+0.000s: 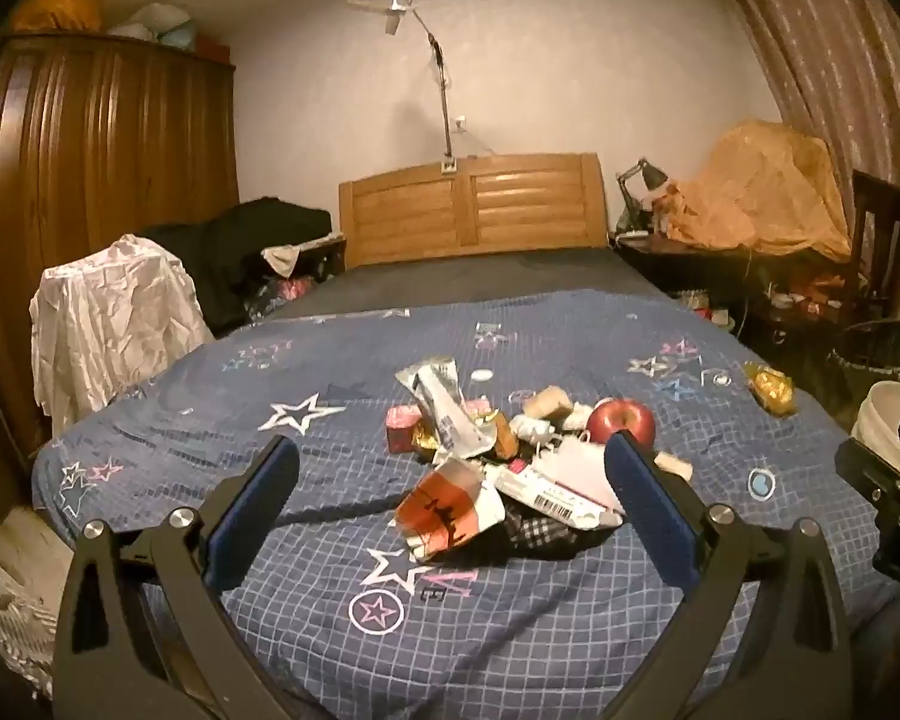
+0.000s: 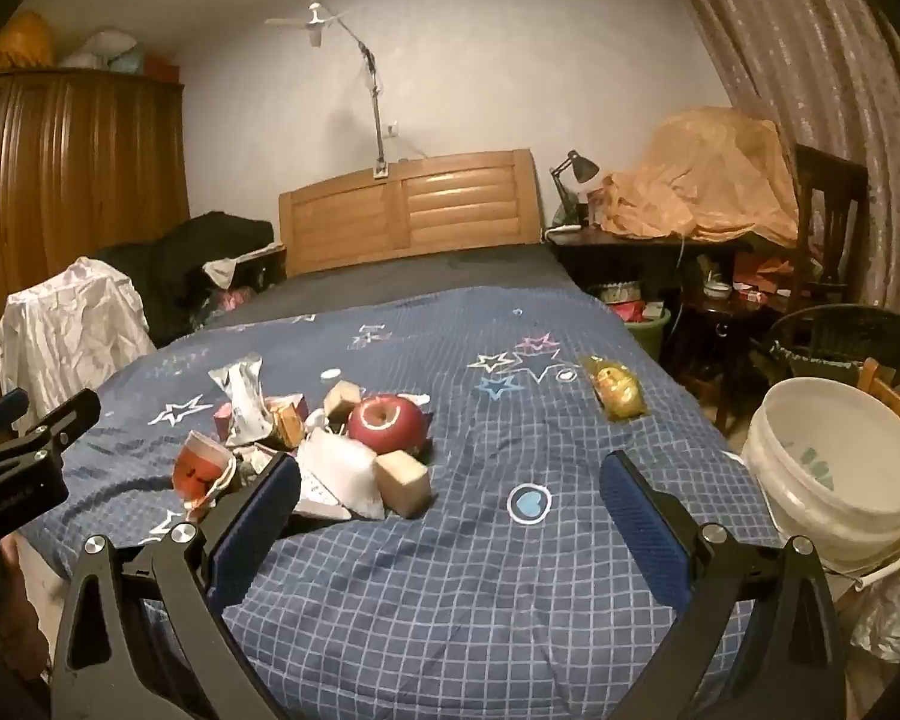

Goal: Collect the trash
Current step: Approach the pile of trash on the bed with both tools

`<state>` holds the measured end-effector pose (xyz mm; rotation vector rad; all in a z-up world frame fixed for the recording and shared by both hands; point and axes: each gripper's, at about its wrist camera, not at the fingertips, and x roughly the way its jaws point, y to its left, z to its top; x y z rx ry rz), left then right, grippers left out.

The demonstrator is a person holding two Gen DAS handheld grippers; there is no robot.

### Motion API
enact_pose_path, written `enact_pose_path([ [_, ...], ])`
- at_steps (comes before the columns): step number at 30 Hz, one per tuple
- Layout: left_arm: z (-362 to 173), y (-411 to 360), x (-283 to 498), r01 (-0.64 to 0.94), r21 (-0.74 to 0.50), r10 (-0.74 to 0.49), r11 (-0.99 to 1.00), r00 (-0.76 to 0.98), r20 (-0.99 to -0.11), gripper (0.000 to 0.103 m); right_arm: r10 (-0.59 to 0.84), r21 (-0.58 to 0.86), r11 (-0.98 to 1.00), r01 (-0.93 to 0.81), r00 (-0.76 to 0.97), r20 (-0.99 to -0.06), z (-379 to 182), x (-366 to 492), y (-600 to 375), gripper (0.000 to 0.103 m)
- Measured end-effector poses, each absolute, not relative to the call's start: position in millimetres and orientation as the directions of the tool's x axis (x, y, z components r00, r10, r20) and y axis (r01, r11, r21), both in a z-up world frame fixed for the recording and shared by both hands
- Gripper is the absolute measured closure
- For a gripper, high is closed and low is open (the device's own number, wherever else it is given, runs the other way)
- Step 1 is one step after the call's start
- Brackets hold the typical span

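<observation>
A heap of trash (image 1: pixel 498 468) lies on the blue star-patterned bedspread (image 1: pixel 330 618): a crumpled orange-and-white paper cup (image 1: pixel 447 507), silver wrappers (image 1: pixel 441 405), a barcoded white packet (image 1: pixel 555 492), wooden blocks and a red apple (image 1: pixel 621 420). My left gripper (image 1: pixel 453 501) hangs open just short of the heap, nothing between its blue pads. In the right wrist view the same heap (image 2: pixel 306 450) with the apple (image 2: pixel 387 423) sits to the left. My right gripper (image 2: pixel 450 510) is open over bare bedspread. A yellow wrapper (image 2: pixel 615 387) lies apart at the right. A white bucket (image 2: pixel 840 474) stands beside the bed.
A wooden headboard (image 2: pixel 408 207) closes the far end of the bed. A cloth-draped chair (image 1: pixel 111 324) stands on the left by a wardrobe (image 1: pixel 90 180). On the right are a cluttered dark desk (image 2: pixel 660 252), a black bin (image 2: pixel 840 339) and curtains.
</observation>
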<state>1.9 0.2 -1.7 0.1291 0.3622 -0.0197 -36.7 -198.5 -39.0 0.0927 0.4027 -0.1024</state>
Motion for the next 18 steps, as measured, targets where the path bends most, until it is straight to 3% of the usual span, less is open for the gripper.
enact_pose_path([
  [18,-30,-2,43,0.059,0.154,0.034,0.986,0.839,-0.542,0.005,-0.098,0.041,0.99,0.133,0.876,-0.473,-62,10,-196,0.004],
])
